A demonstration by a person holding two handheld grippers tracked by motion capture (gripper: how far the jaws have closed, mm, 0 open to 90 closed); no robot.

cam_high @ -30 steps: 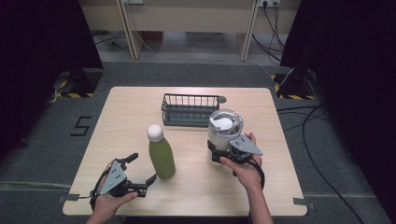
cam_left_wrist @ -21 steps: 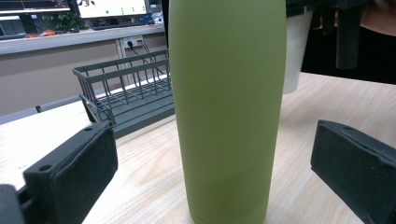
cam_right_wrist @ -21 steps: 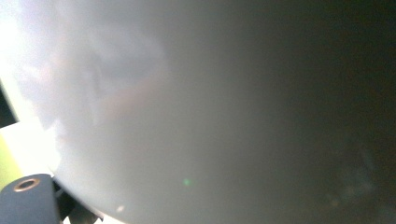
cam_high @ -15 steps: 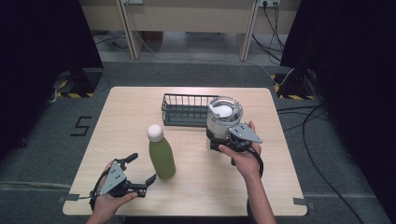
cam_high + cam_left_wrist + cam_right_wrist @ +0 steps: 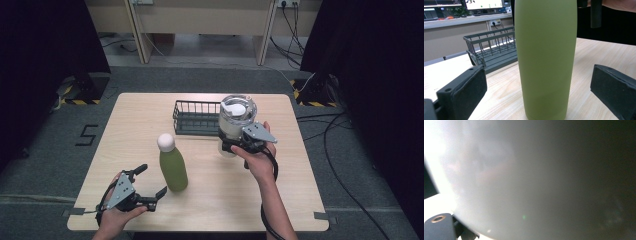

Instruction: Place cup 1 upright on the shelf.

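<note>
The wooden table (image 5: 150, 115) is the largest thing here, with wide bare board along its left third, its near right corner and the strip in front of the person. At its far middle sits the black wire basket (image 5: 196, 118), set back from the far edge; its right end is just beside the clear lidded container (image 5: 235, 120).

That container is held off the board, near the right half of the table and well in from the right edge. The right gripper (image 5: 239, 146) grips it low on its near side, jaws clamped on the container's wall; in the right gripper view the pale, blurred wall (image 5: 529, 180) presses right up to the camera.

The green bottle (image 5: 172, 166) with its white cap stands upright near the table's middle, well apart from the basket and the container.

The left gripper (image 5: 150, 186) rests low at the near left edge, its 2 jaws spread wide and pointing at the bottle. In the left gripper view the bottle (image 5: 546, 57) stands between the 2 pads, and neither touches it, with open board on both sides.
</note>
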